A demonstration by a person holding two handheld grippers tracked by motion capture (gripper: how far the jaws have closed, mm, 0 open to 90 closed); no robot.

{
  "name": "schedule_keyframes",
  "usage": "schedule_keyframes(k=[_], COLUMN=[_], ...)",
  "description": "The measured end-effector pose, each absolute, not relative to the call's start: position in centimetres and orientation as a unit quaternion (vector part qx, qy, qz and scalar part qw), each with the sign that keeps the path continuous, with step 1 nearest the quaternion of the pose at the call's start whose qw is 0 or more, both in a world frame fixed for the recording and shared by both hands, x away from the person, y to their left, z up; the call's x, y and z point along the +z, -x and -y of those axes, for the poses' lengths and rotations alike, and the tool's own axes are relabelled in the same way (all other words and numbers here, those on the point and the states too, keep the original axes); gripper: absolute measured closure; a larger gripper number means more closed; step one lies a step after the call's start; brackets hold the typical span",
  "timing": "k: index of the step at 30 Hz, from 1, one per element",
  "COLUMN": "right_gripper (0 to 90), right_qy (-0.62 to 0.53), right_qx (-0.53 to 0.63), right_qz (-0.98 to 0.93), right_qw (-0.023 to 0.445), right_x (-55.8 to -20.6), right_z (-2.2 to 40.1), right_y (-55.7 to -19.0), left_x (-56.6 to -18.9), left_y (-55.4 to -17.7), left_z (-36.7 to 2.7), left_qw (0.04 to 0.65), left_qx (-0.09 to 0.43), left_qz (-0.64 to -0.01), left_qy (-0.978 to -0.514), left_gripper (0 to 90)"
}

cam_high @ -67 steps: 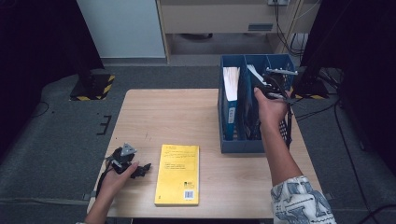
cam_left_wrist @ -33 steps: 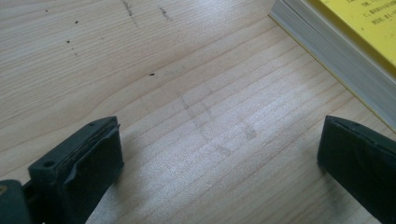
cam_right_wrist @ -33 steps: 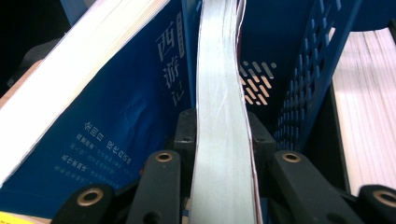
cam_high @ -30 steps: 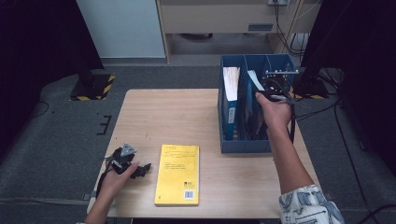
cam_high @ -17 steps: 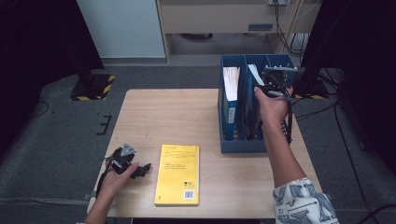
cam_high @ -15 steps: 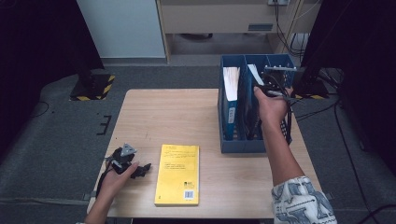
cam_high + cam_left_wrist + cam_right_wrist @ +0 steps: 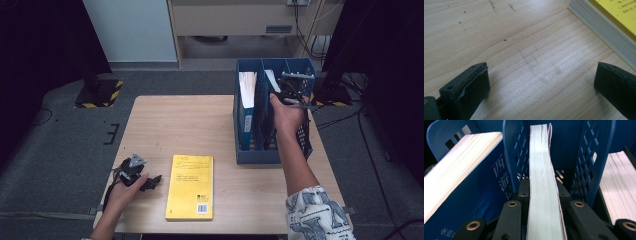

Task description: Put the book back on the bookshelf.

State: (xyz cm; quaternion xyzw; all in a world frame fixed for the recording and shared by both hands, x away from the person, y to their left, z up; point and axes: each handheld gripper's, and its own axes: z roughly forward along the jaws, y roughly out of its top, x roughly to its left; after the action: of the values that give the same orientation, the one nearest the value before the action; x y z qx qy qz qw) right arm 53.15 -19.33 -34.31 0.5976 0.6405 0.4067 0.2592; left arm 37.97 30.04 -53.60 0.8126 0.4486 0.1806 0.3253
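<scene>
Blue file rack point(image 7: 511, 150), middle slot, book point(image 7: 544, 185) clamped by right tool point(image 7: 543, 188)

Right sleeve point(image 7: 315, 212): white with dark blue scribble print. Left gripper point(image 7: 134, 176): black body, grey three-cornered plate on top, black cable. Right gripper point(image 7: 544, 192): black jaws, black link arms with brass-ringed rivet holes. Left pads point(image 7: 475, 85): matte black, blocky.

Book point(image 7: 544, 182): thin, pale page edges showing, pinkish cover edge. Stands on edge in middle compartment of blue file rack point(image 7: 295, 145), slightly tilted, clamped by the right gripper point(image 7: 543, 195).
</scene>
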Motion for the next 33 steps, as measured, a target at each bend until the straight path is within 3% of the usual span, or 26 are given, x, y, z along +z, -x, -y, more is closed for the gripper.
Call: schedule_keyframes(k=[17, 33], right_gripper=[67.8, 73.3], right_qy=[-0.592, -0.593], right_qx=[0.398, 0.393], right_qz=[-0.665, -0.651], right_qw=[0.224, 0.264], right_x=[-33.4, -33.1], right_z=[19.4, 19.2], right_y=[-52.9, -53.1], left_x=[-53.6, -53.6], left_y=[-38.0, -38.0], left_z=[-30.0, -30.0], left_qw=[0.325, 0.326], left_qx=[0.181, 0.181], left_qz=[-0.449, -0.449], left_qy=[-0.812, -0.812], left_gripper=[0.0, 0.0])
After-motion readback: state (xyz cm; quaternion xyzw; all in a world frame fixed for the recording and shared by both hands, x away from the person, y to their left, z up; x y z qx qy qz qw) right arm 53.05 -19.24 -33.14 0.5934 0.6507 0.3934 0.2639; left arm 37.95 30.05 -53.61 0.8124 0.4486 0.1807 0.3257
